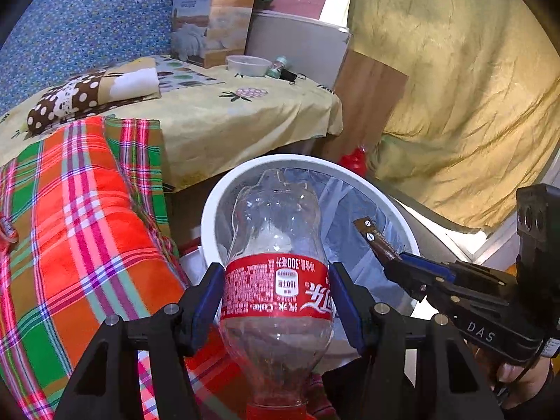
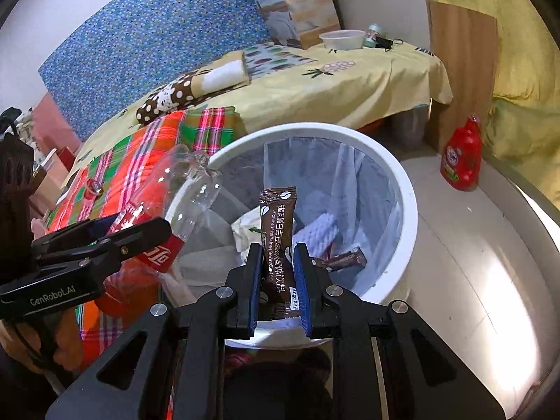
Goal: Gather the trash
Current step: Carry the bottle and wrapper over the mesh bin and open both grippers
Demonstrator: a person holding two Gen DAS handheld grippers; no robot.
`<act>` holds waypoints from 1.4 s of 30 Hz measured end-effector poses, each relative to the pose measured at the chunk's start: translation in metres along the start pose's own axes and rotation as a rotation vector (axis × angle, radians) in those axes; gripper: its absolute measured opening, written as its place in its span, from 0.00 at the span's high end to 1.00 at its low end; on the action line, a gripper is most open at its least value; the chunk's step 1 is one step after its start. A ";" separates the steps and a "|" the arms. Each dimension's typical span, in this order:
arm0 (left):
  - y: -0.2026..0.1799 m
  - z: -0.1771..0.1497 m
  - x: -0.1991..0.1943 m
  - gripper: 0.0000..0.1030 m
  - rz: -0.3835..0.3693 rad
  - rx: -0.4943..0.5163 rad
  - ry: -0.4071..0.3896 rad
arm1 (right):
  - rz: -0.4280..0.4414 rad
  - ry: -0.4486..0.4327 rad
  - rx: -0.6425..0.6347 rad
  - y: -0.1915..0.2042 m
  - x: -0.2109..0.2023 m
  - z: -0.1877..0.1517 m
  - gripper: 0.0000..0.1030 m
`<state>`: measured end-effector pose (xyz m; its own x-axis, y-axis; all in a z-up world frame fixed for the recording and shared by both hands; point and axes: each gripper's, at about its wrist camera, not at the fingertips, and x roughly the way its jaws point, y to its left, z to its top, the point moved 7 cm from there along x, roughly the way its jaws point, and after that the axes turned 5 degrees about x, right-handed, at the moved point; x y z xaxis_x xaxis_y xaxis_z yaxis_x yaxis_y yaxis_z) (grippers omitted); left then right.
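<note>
My left gripper [image 1: 276,290] is shut on an empty clear Coke bottle [image 1: 276,245] with a red label, held over the near rim of a white trash bin [image 1: 210,210] lined with a clear bag. My right gripper [image 2: 278,262] is shut on a brown coffee sachet [image 2: 276,224], held upright over the bin [image 2: 409,210]. In the left wrist view the right gripper [image 1: 395,262] comes in from the right with the sachet [image 1: 376,239] over the bin. In the right wrist view the left gripper [image 2: 140,234] holds the bottle [image 2: 182,196] at the bin's left rim. Paper, a white sponge and another brown sachet [image 2: 344,259] lie inside.
A bed with a plaid blanket [image 1: 70,227] lies left of the bin. A yellow sheet [image 1: 227,119] bears a folded dotted cloth [image 1: 80,94], a box [image 1: 210,21] and a bowl [image 1: 248,64]. A red detergent bottle [image 2: 462,157] stands on the floor at the right. A yellow curtain [image 1: 455,87] hangs behind.
</note>
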<state>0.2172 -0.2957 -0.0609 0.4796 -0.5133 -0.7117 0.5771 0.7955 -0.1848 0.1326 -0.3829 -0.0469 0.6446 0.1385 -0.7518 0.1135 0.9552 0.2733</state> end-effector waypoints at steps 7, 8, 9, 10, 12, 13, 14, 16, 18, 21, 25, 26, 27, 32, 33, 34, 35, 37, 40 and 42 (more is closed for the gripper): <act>-0.005 0.004 0.006 0.40 -0.017 0.012 0.009 | -0.024 0.009 0.025 -0.009 0.001 -0.001 0.70; -0.006 0.005 0.004 0.40 -0.022 0.011 0.000 | -0.024 0.005 0.025 -0.009 0.001 0.000 0.64; -0.006 0.007 0.002 0.40 -0.025 0.009 -0.011 | -0.022 0.002 0.025 -0.009 0.001 0.001 0.61; -0.006 0.008 0.002 0.40 -0.026 0.009 -0.017 | -0.019 -0.002 0.025 -0.008 0.000 0.001 0.56; -0.005 0.011 -0.001 0.38 -0.024 0.006 -0.031 | -0.016 -0.009 0.028 -0.008 -0.003 0.002 0.56; -0.005 0.012 -0.003 0.37 -0.025 0.004 -0.035 | -0.015 -0.013 0.029 -0.008 -0.004 0.002 0.56; -0.004 0.013 -0.005 0.37 -0.029 0.000 -0.043 | -0.014 -0.015 0.029 -0.007 -0.004 0.004 0.56; -0.001 0.014 -0.011 0.37 -0.026 -0.006 -0.052 | -0.014 -0.024 0.030 -0.007 -0.008 0.005 0.56; 0.003 0.014 -0.017 0.37 -0.024 -0.016 -0.062 | -0.012 -0.031 0.031 -0.006 -0.009 0.006 0.56; 0.009 0.011 -0.026 0.37 -0.027 -0.034 -0.070 | -0.004 -0.039 0.029 -0.002 -0.011 0.007 0.56; 0.016 0.004 -0.039 0.37 -0.016 -0.043 -0.083 | 0.012 -0.049 0.015 0.005 -0.015 0.008 0.56; 0.018 0.002 -0.043 0.37 -0.011 -0.046 -0.085 | 0.017 -0.051 0.010 0.008 -0.016 0.008 0.56; 0.020 0.000 -0.047 0.37 -0.006 -0.049 -0.086 | 0.021 -0.053 0.006 0.010 -0.017 0.008 0.56; 0.032 -0.014 -0.065 0.37 0.022 -0.070 -0.091 | 0.049 -0.056 -0.022 0.026 -0.018 0.005 0.56; 0.033 -0.015 -0.068 0.37 0.028 -0.074 -0.092 | 0.059 -0.051 -0.035 0.032 -0.016 0.003 0.56; 0.036 -0.018 -0.072 0.37 0.034 -0.079 -0.095 | 0.065 -0.046 -0.046 0.037 -0.014 0.002 0.56; 0.040 -0.021 -0.076 0.37 0.042 -0.085 -0.097 | 0.071 -0.041 -0.053 0.041 -0.013 0.000 0.56; 0.047 -0.024 -0.082 0.37 0.058 -0.096 -0.102 | 0.091 -0.023 -0.076 0.051 -0.006 -0.005 0.56; 0.058 -0.029 -0.091 0.37 0.076 -0.117 -0.107 | 0.094 -0.001 -0.101 0.062 0.004 -0.009 0.56; 0.066 -0.033 -0.095 0.37 0.088 -0.130 -0.107 | 0.092 0.011 -0.112 0.066 0.010 -0.011 0.56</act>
<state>0.1879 -0.1839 -0.0277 0.5960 -0.4658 -0.6540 0.4427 0.8702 -0.2164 0.1382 -0.3158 -0.0426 0.6397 0.2289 -0.7337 -0.0307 0.9615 0.2732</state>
